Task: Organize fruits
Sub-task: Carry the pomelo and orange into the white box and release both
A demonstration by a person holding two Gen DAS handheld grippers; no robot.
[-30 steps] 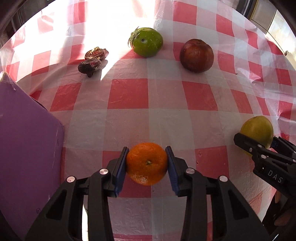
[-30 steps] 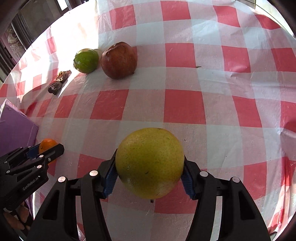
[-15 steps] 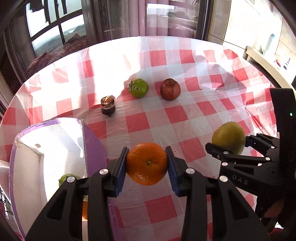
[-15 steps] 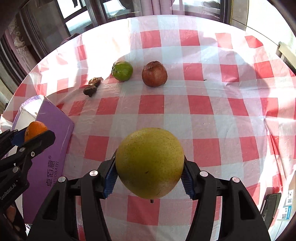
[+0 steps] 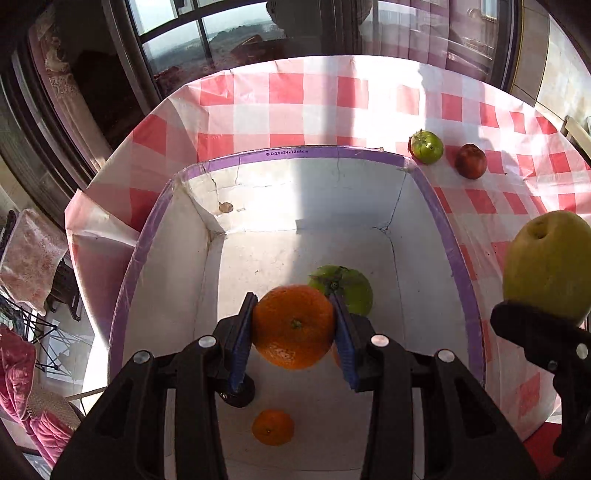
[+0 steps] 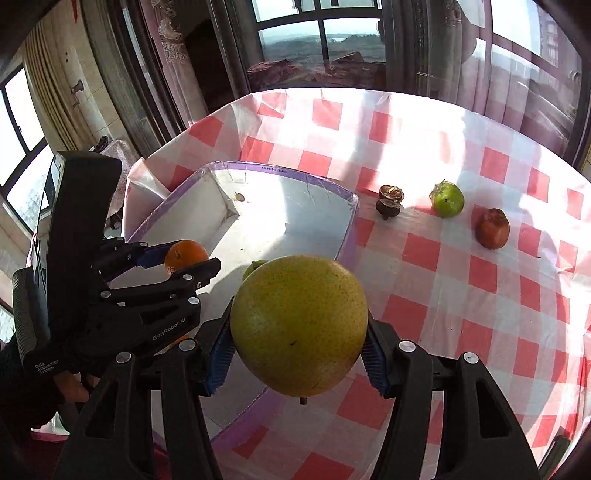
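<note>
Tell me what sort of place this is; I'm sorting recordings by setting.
Most likely a home dining area beside big windows. A round table under a red-checked tablecloth holds loose fruit and a purple-rimmed box; draped curtains and tall windows overlooking hills stand behind.
</note>
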